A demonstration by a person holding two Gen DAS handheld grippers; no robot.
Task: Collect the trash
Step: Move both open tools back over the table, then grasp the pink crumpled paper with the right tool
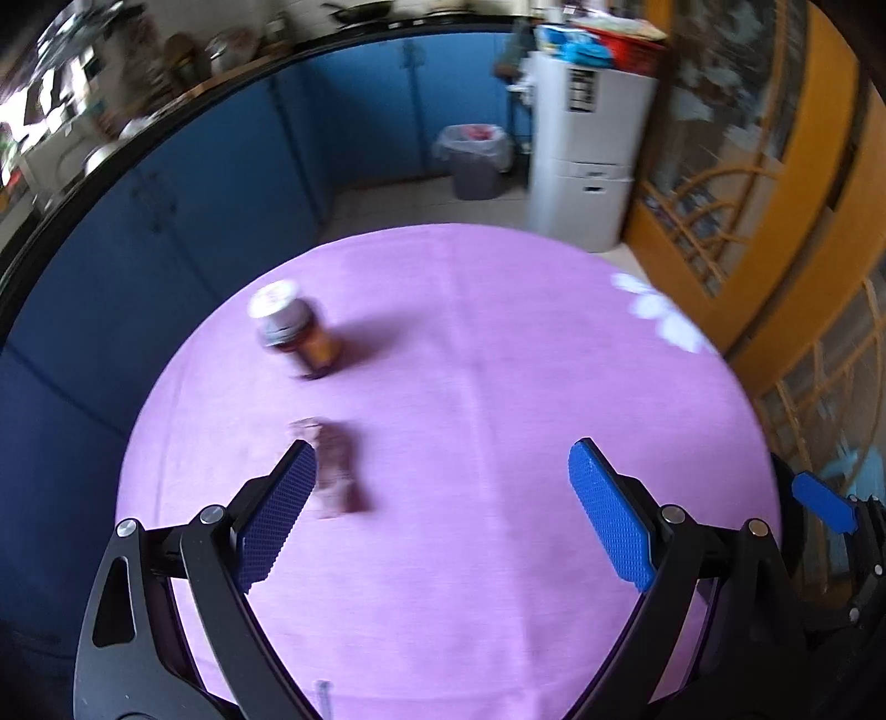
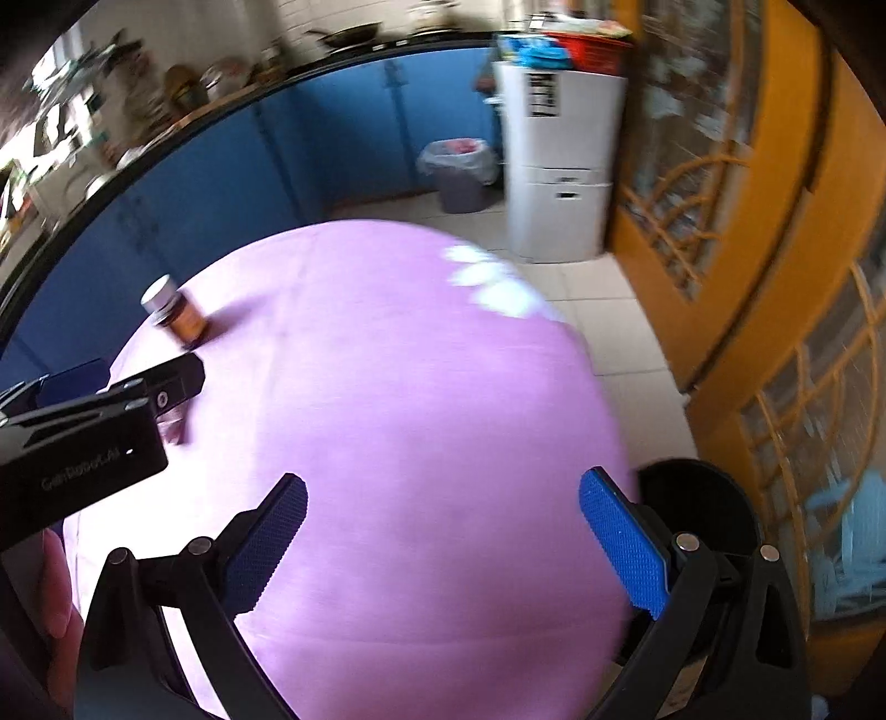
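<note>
Purple-clothed counter (image 1: 498,387): both tongs, left (image 1: 437,498) and right (image 2: 443,526), gape empty; a hasty grab at the crumpled wrapper (image 1: 335,471) risks toppling the jar (image 1: 302,332).

Well ahead of the tongs, past the far edge of the round table's purple cloth (image 1: 498,343), a white fridge (image 1: 587,149) stands against blue cabinets (image 1: 221,160). A red basket (image 1: 626,41) sits on top of the fridge. To the right of the tongs runs an orange wooden door (image 1: 775,183) with patterned glass panes. A wok (image 2: 349,33) rests on the dark countertop far ahead.
</note>
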